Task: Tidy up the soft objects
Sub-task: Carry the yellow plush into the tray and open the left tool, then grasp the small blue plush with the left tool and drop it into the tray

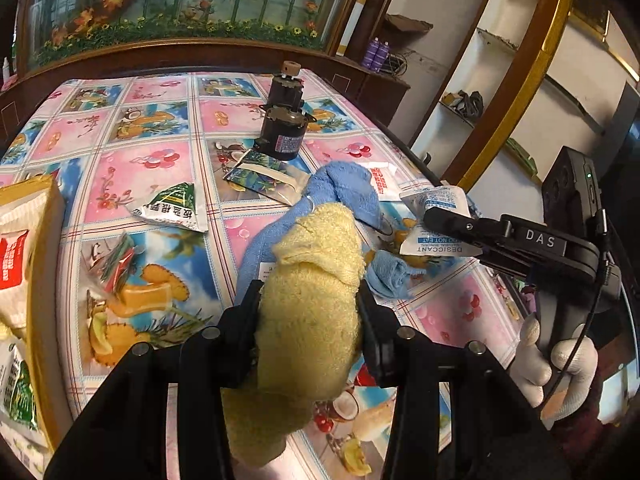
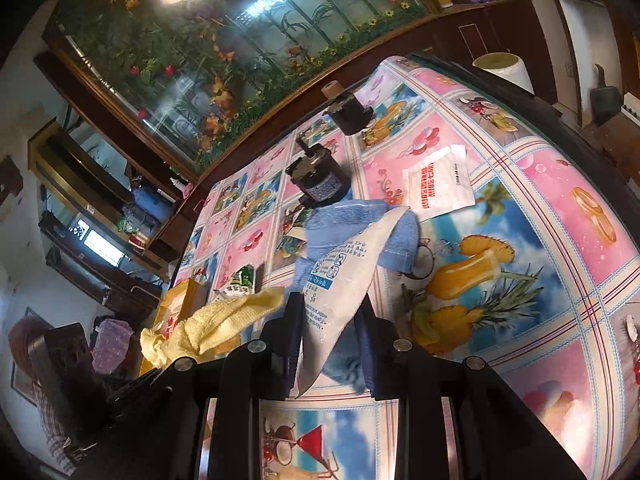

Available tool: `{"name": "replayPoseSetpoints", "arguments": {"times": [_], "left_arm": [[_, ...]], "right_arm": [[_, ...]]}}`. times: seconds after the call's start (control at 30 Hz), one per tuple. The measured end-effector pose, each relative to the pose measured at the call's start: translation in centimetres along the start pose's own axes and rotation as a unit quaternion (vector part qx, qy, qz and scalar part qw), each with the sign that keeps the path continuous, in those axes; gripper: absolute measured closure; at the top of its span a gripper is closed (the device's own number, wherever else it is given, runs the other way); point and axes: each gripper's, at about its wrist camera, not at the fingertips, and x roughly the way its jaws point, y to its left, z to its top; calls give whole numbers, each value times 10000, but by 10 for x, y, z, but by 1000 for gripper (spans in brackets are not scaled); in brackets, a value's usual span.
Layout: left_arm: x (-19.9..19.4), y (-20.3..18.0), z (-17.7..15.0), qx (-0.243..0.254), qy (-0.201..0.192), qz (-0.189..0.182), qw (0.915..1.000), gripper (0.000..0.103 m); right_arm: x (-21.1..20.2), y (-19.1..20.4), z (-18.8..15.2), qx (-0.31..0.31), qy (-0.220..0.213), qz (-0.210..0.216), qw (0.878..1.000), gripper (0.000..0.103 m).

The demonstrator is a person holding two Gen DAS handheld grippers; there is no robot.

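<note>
Sorting is under way, both tools loaded. Left of the blue towel, the left gripper clenches the yellow cloth, lifted above the table. Over the towel, the right gripper grips a desiccant packet. Next, I judge, each load needs a drop spot. Only the left view shows the box.

Two towels (one yellow, one blue); two dark motors; several packets.
</note>
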Motion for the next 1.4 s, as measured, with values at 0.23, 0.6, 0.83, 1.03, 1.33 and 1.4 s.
{"name": "replayPoseSetpoints", "arguments": {"times": [0.23,0.6,0.83,1.03,1.33,1.4], "left_arm": [[-70,46,-13,-670,-571,175,9960,62],[-137,161,-46,-1826,-1007,1289,9695,61],[-142,210,-57,-2187,-1000,1662,9563,61],[-126,241,-60,-2351,-696,2047,9476,59],[-140,228,-66,-2208,-995,2080,9477,39],[-147,223,-67,-2181,-1104,2073,9473,35]], "right_arm": [[1,57,-13,-537,224,528,9969,76],[44,164,-40,-1398,841,1191,9794,77],[72,215,-51,-1514,1274,1667,9659,77],[111,262,-76,-1941,1825,1711,9485,77],[194,295,-110,-2422,2468,1008,9329,74],[201,295,-112,-2409,2466,965,9337,73]]}}
